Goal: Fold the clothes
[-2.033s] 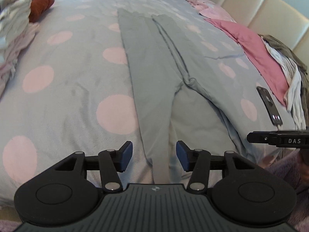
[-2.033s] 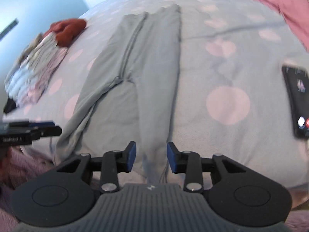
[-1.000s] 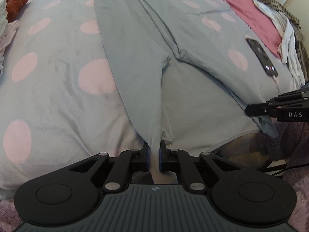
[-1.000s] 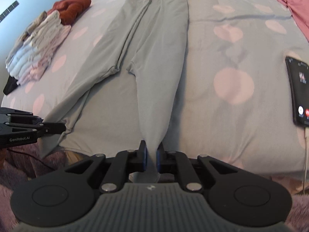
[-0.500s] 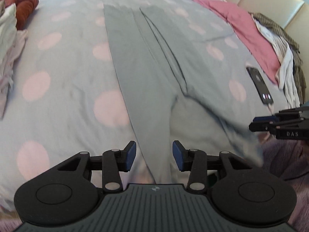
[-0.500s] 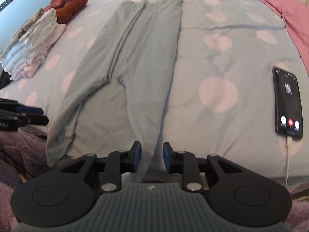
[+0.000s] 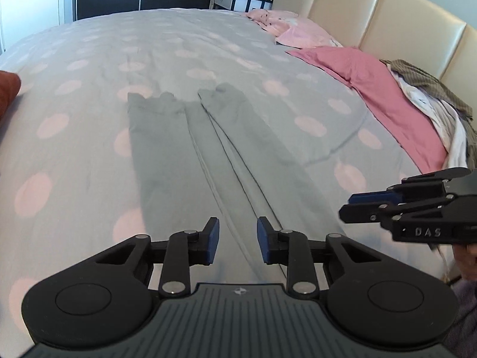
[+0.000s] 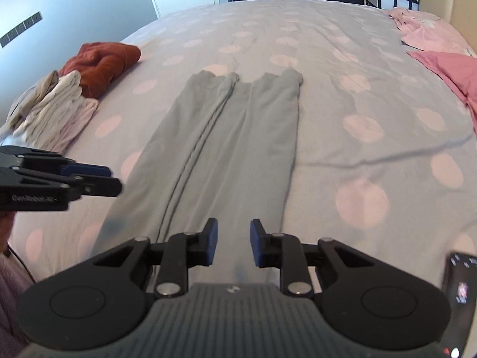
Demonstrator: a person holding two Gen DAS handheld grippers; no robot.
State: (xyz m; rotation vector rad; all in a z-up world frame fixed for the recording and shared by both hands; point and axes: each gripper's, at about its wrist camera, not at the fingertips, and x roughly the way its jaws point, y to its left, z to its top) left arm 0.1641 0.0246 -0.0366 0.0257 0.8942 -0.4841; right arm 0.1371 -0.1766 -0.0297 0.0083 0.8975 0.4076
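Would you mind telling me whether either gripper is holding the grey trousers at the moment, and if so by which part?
Nothing is held. The left gripper and right gripper both hover above the grey trousers, jaws closing but apart, pressing on no cloth.

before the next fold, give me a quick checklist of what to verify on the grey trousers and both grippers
1. Grey trousers lie flat, legs side by side along the bed: ok.
2. Left gripper empty, jaws closing with no cloth between them: ok.
3. Right gripper empty, jaws closing over the cloth, not gripping: ok.
4. Leg ends even at the far side: ok.
5. Waistband straight: cannot tell, it is hidden under the grippers.
6. Phone clear of the fold path: ok, it lies off to the right.
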